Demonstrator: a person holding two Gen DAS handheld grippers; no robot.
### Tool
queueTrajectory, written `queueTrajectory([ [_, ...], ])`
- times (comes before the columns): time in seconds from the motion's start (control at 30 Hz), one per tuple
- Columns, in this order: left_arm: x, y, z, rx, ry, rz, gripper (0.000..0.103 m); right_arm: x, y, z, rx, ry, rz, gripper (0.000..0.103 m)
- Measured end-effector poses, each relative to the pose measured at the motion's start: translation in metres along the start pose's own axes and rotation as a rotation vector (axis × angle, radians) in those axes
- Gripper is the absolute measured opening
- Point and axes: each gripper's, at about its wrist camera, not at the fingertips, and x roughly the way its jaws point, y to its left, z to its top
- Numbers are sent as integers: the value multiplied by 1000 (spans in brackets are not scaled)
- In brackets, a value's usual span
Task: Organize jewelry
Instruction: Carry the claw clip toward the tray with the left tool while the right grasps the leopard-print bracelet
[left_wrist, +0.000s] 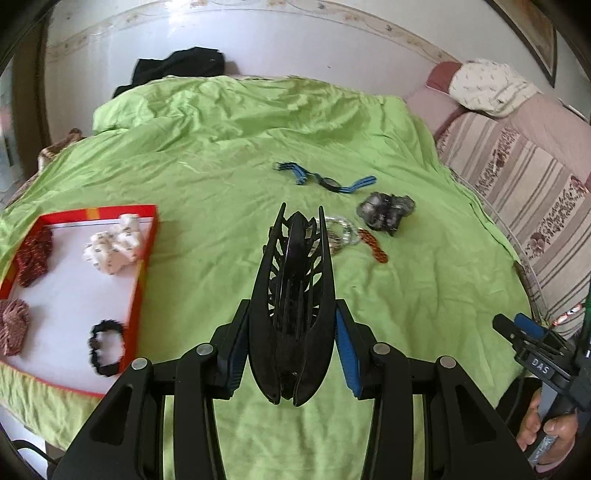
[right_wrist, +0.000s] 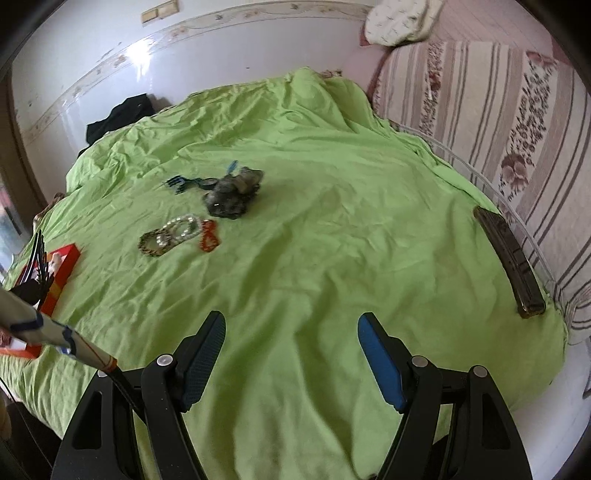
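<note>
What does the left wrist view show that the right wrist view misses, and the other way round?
Only the left wrist view shows the inside of the red tray: a white scrunchie, a dark red one, a pink one and a black one. It also shows the black hair claw close up, clamped in the left gripper.

Only the right wrist view shows the long dark clip near the bed's right edge, and the open, empty right gripper.

Both show the green sheet, bead bracelets, orange bracelet, grey scrunchie and blue-black clip.
</note>
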Motion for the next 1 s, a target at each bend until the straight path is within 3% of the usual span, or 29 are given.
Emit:
queueTrajectory([
  [0.3,-10,48,-2,-60,-36,61,42,10,35,5,-67,58,60,78],
  [0.63,-4,106,-6,-141,-86,152,42,65,59,56,28,142,227,78],
  [0.73,3,123,-12,-174,-89,142,42,87,73,70,42,174,280,78],
  [0.87,12,139,-17,-201,-88,115,42,116,102,82,34,222,366,68],
  [1.0,14,144,-19,-208,-95,81,42,141,147,84,-57,268,447,57],
])
